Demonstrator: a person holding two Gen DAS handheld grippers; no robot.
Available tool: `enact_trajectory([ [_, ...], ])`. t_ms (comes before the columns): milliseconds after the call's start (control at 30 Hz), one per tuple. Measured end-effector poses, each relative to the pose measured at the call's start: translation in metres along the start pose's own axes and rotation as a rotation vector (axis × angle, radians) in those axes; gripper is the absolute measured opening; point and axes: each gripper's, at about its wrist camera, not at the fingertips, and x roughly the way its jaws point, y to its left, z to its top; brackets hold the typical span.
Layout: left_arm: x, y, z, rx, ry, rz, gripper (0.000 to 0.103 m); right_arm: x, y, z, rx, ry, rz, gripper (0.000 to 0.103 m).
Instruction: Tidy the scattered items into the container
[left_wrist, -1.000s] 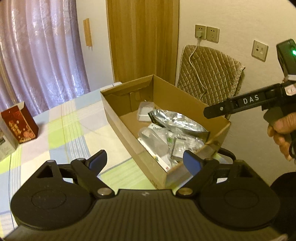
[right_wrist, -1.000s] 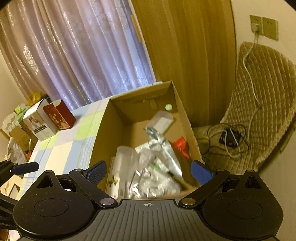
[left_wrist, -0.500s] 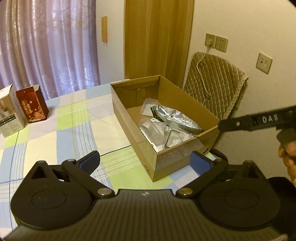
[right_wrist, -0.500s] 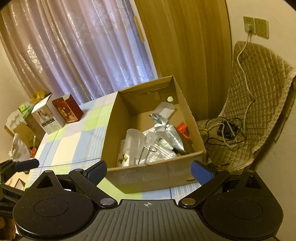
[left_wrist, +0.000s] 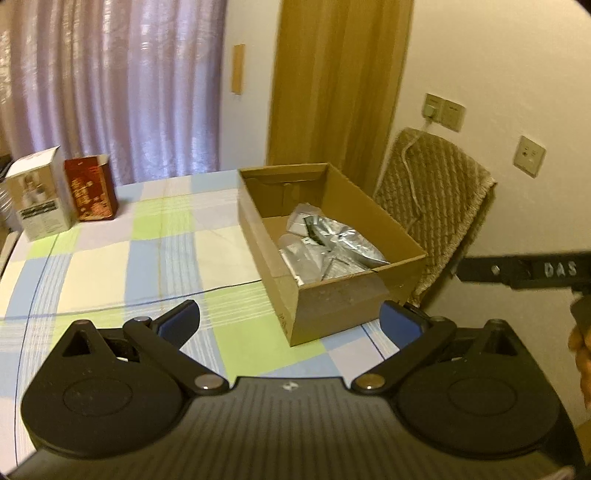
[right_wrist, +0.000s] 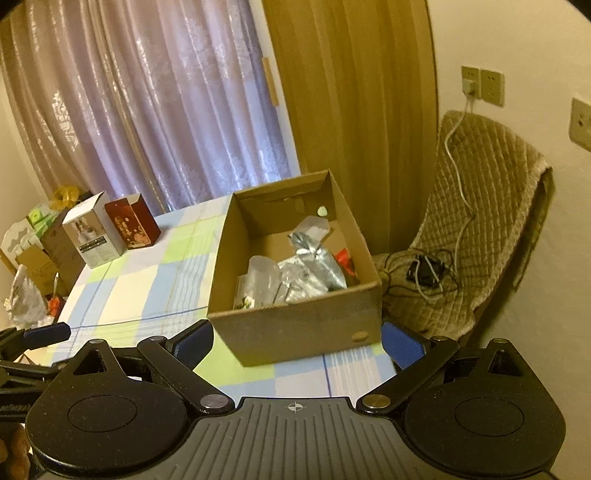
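Hovering empty and spread wide, the left claw (left_wrist: 290, 321) and right claw (right_wrist: 297, 343) sit near the cardboard box (right_wrist: 295, 332) on the checked worktop (left_wrist: 147, 258); silver packets (right_wrist: 314, 273) lie inside the box.

Domestic room, likely a dining or living space. Sheer lilac curtains (right_wrist: 155, 110) across a window; wooden door (left_wrist: 336, 85) in a cream wall. Table (left_wrist: 122, 254) under a checked pastel cloth. Chair (right_wrist: 476, 218) draped in a quilted cover, charger cable trailing from wall sockets (right_wrist: 482, 85). Retail cartons (right_wrist: 94, 234) and bags at the table's far end.
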Motion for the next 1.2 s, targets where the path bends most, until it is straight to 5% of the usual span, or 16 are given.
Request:
enact_trajectory([
  [467, -0.001, 0.001, -0.015, -0.081, 0.067, 0.018, 0.102, -0.006, 0.005, -0.019, -0.019, 0.022, -0.016, 0.102],
  [1200, -0.002, 0.002, -0.017, -0.105, 0.057, 0.044, 0.102, -0.016, 0.016, -0.029, -0.05, 0.014, -0.058, 0.102],
])
